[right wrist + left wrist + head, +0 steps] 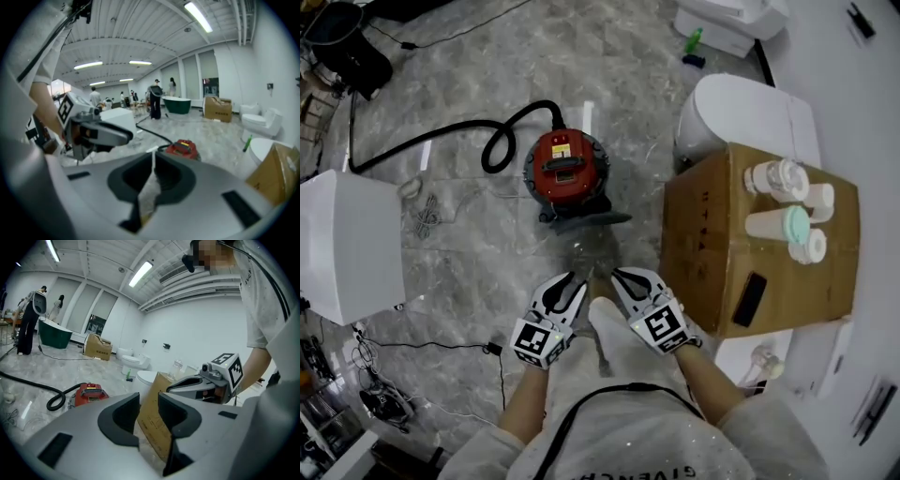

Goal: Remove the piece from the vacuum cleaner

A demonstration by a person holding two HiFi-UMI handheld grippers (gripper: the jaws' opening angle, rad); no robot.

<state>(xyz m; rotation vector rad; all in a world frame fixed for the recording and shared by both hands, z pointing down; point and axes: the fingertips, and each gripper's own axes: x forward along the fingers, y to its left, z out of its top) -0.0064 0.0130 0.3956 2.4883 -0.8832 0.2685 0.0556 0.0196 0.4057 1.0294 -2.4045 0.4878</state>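
Note:
The red round vacuum cleaner [566,167] stands on the marble floor, and its black hose [422,144] runs off to the left. A dark grey part [581,218] sticks out at its near side. Both grippers hang close to my body, well short of the vacuum. My left gripper [572,279] is open, and in the left gripper view [149,401] only the cardboard box shows through the gap. My right gripper [619,275] is shut, its tips [153,157] meeting with nothing between them. The vacuum [183,148] lies ahead of both, also low left in the left gripper view [91,392].
A cardboard box [769,262] with several white bottles [787,202] and a black flat object [750,298] stands to my right. A white toilet [741,111] is behind it. A white cabinet [347,244] stands at my left, with cables [422,216] on the floor.

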